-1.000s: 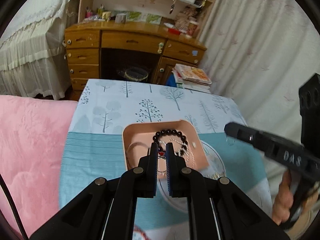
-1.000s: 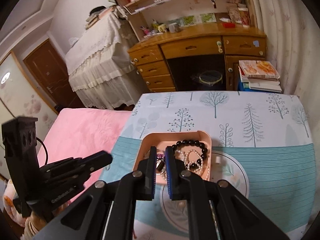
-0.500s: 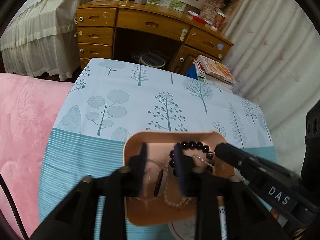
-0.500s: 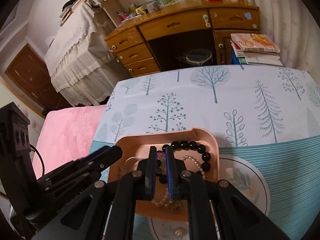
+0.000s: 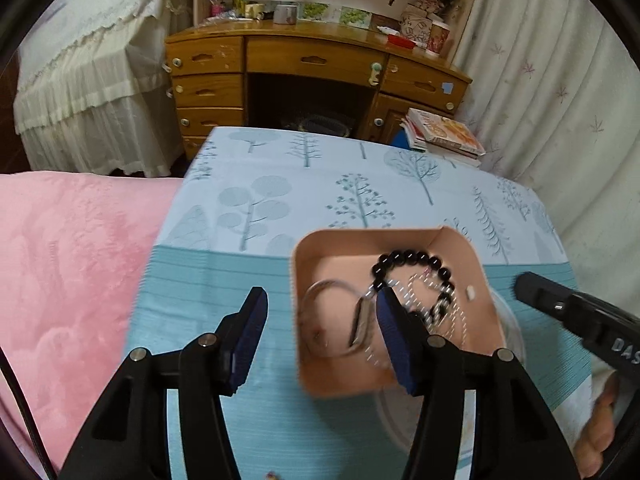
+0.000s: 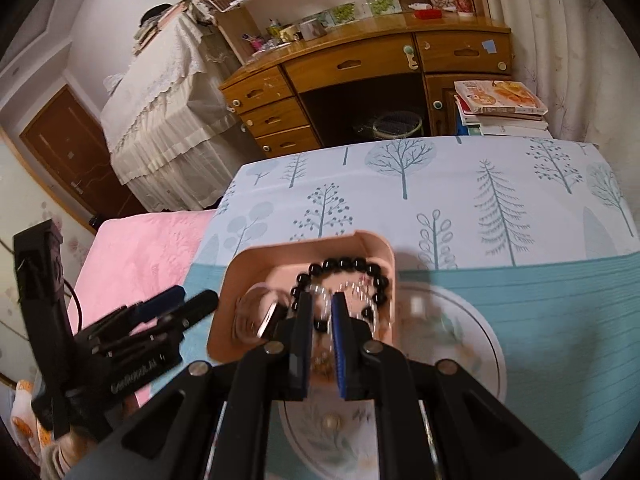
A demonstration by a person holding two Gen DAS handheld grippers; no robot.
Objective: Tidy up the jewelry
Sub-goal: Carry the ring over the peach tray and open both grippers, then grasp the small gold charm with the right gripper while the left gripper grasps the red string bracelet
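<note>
A pink tray [image 5: 328, 380] [image 6: 228, 320] sits on the tablecloth and overlaps a round white plate [image 6: 480, 344]. In the tray lie a black bead bracelet [image 5: 416, 260] [image 6: 344, 266], a silver bangle [image 5: 320, 320] and pale bead strands [image 5: 424, 296]. My left gripper [image 5: 320, 304] is open wide, its right finger over the tray and its left finger outside it. My right gripper [image 6: 322, 312] is nearly shut just above the tray's beads; I cannot tell if it pinches a strand. It shows in the left wrist view [image 5: 560, 304] at the right.
A tree-patterned tablecloth [image 5: 320, 184] covers the table. A pink blanket [image 5: 72, 272] lies to the left. A wooden desk [image 5: 312, 68] stands behind, with a stack of books [image 5: 440, 136] beside it and curtains on the right.
My left gripper has opened wide and shifted left of the tray. My right gripper has come lower over the tray, staying narrow.
</note>
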